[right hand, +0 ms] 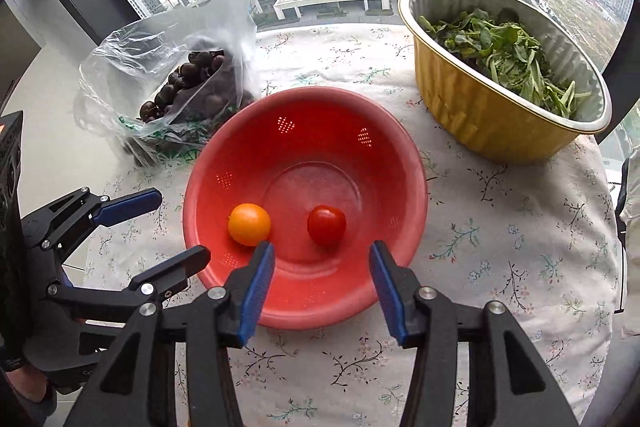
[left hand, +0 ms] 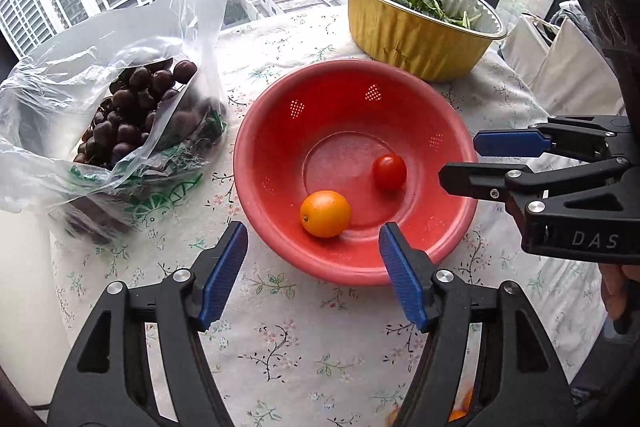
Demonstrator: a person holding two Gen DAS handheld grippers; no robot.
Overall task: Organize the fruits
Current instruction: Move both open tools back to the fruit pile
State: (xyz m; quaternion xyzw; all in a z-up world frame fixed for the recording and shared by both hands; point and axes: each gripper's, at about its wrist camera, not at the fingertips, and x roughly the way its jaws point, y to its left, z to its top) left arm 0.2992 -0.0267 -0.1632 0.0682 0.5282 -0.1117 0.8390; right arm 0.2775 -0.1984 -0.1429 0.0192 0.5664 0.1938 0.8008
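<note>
Both tools hang over the near rim of the red colander point(left hand: 456, 227), fingers spread and holding nothing: the left tool point(left hand: 312, 267) toward its left side, the right tool point(right hand: 322, 277) beside it. Inside the colander lie a small orange point(left hand: 325, 213) and a cherry tomato point(left hand: 389, 172), apart. A clear bag of dark grapes point(left hand: 132, 115) sits left on the flowered counter point(left hand: 280, 347); a gold foil bowl of greens point(left hand: 416, 31) stands behind.

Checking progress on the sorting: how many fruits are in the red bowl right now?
2. An orange fruit lies at the left of the red bowl, a red tomato to its right, apart. None looks hidden.
</note>
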